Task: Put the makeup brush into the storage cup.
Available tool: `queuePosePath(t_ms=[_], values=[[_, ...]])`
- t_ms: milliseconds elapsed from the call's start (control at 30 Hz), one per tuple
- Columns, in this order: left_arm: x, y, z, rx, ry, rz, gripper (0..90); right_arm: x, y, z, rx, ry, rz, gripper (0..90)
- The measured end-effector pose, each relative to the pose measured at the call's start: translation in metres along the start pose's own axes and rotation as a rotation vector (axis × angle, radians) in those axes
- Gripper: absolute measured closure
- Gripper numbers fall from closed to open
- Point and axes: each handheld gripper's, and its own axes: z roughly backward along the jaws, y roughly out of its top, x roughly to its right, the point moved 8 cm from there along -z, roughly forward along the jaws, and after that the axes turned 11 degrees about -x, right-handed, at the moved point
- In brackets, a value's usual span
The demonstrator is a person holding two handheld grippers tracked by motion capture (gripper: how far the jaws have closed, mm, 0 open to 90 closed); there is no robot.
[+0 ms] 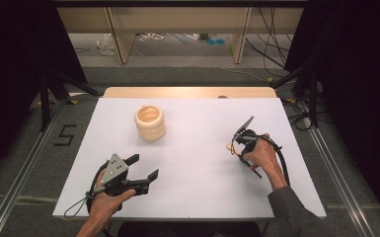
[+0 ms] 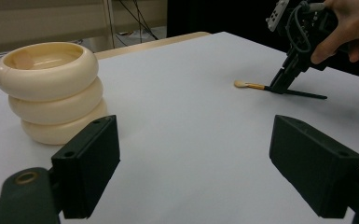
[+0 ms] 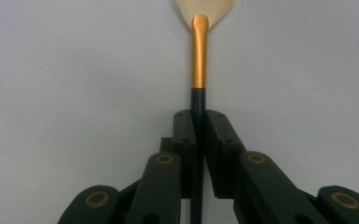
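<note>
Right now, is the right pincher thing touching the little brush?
Touching. In the right gripper view, the right gripper has both jaws pressed against the brush handle, no gap either side.

White table [image 1: 192, 163], grey floor [image 1: 19, 148]

A single mark can be read: a dark figure "5" [image 1: 66, 135], drawn in angular strokes on the grey floor to the left of the table [image 1: 192, 197], between the metal rail [image 1: 27, 168] and the table's edge, seen in the high view. No other lettering, label or brand is legible on anything in the gripper views.
</note>
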Motion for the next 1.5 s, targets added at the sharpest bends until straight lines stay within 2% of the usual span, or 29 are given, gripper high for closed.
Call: queuePosePath(t_ms=[133,467,500,567,633,667,700,867,933,1067,1133,1167,1200,1233,1333,1367,1400,1500], values=[[0.000,0.000,0.000,-0.001,0.000,0.000,16.0,0.001,0.000,0.000,0.004,-0.011,0.018,83.3],[0.000,0.000,0.000,0.003,-0.001,0.003,16.0,-0.001,0.002,0.006,0.027,0.014,0.036,83.4],[0.000,0.000,0.000,0.002,-0.001,0.002,16.0,0.001,0.004,0.008,0.064,0.009,0.048,83.4],[0.000,0.000,0.000,0.003,-0.001,0.004,16.0,0.003,0.004,0.013,0.076,0.009,0.049,83.4],[0.000,0.000,0.001,0.002,-0.001,0.004,16.0,0.003,0.007,0.020,0.137,0.037,0.051,83.4],[0.000,0.000,0.001,0.003,-0.001,0.004,16.0,0.005,0.008,0.021,0.147,0.038,0.059,83.4],[0.000,0.000,0.001,0.003,-0.001,0.004,16.0,0.004,0.008,0.025,0.166,0.059,0.059,83.4],[0.000,0.001,0.001,0.003,-0.001,0.005,16.0,0.005,0.014,0.036,0.281,0.097,0.043,83.4],[0.000,0.001,0.001,0.003,-0.001,0.005,16.0,0.006,0.016,0.040,0.320,0.097,0.053,83.4],[-0.001,0.001,0.001,0.004,-0.004,0.001,16.0,0.002,0.017,0.049,0.389,0.125,0.059,83.4],[0.000,0.001,0.001,0.004,-0.004,-0.001,16.0,0.000,0.019,0.054,0.432,0.124,0.042,83.3],[0.000,0.001,0.001,0.004,-0.004,-0.002,16.0,-0.002,0.019,0.057,0.462,0.147,0.069,83.3],[0.000,0.001,0.001,0.004,-0.001,0.005,16.0,-0.002,0.021,0.058,0.496,0.139,0.083,83.3],[0.000,0.001,0.001,0.005,-0.002,0.005,16.0,-0.005,0.021,0.061,0.519,0.148,0.077,83.3],[0.000,0.001,0.001,0.004,-0.003,0.004,16.0,-0.010,0.020,0.066,0.556,0.192,0.066,83.4],[0.000,0.001,0.001,0.004,-0.003,0.003,16.0,-0.011,0.021,0.068,0.585,0.190,0.071,83.3],[0.000,0.001,0.001,0.004,-0.003,0.004,16.0,-0.013,0.021,0.069,0.590,0.199,0.064,83.3],[0.000,0.001,0.001,0.004,-0.003,0.001,16.0,-0.021,0.022,0.074,0.624,0.214,0.093,83.4]])
